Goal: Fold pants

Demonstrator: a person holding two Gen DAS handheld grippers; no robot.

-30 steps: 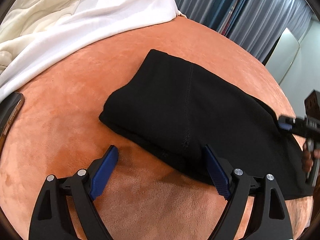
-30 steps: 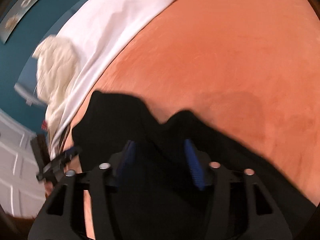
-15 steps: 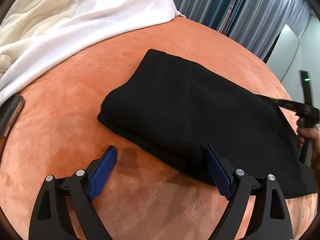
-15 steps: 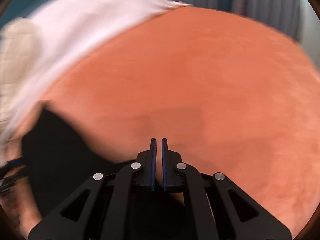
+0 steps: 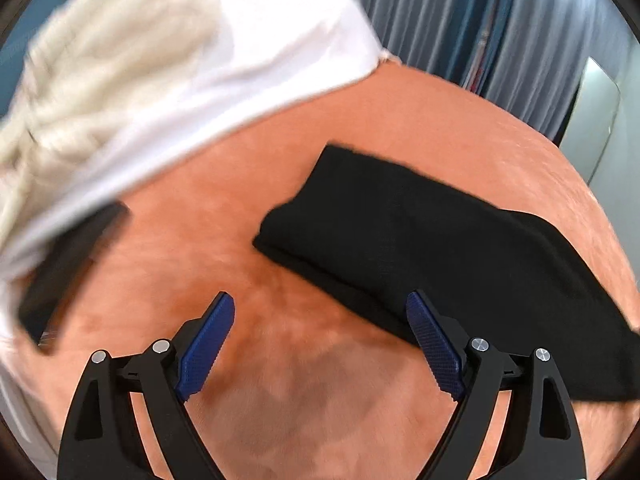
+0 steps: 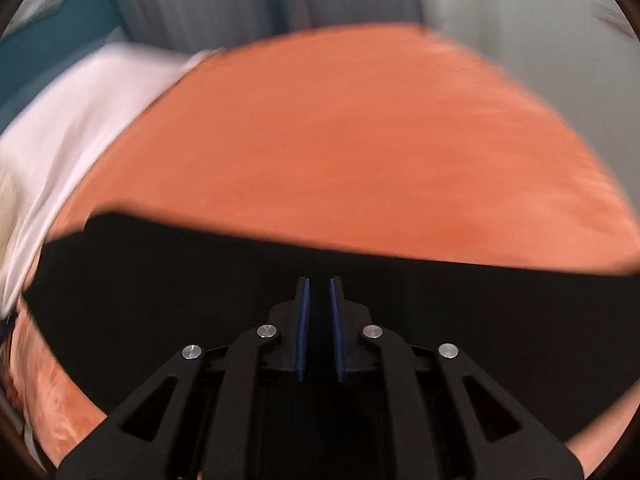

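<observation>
My left claw (image 5: 320, 344) gapes empty; my right claw (image 6: 319, 320), nearly closed and just reopening slightly, holds nothing visible. Black pants (image 5: 420, 240): soft, light, limp; grip the near folded edge.

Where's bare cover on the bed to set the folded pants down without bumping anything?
Free: the orange cover between the black pants and the grey curtains; the right wrist view shows it bare past the pants. Also free: the strip beneath the open left hand-held gripper. Crowded: the left side, with the white sheet and a dark flat object at its edge.

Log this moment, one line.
pants: folded, on orange cover | left gripper: open, empty | right gripper: over pants, fingers just opened slightly, nothing seen between
</observation>
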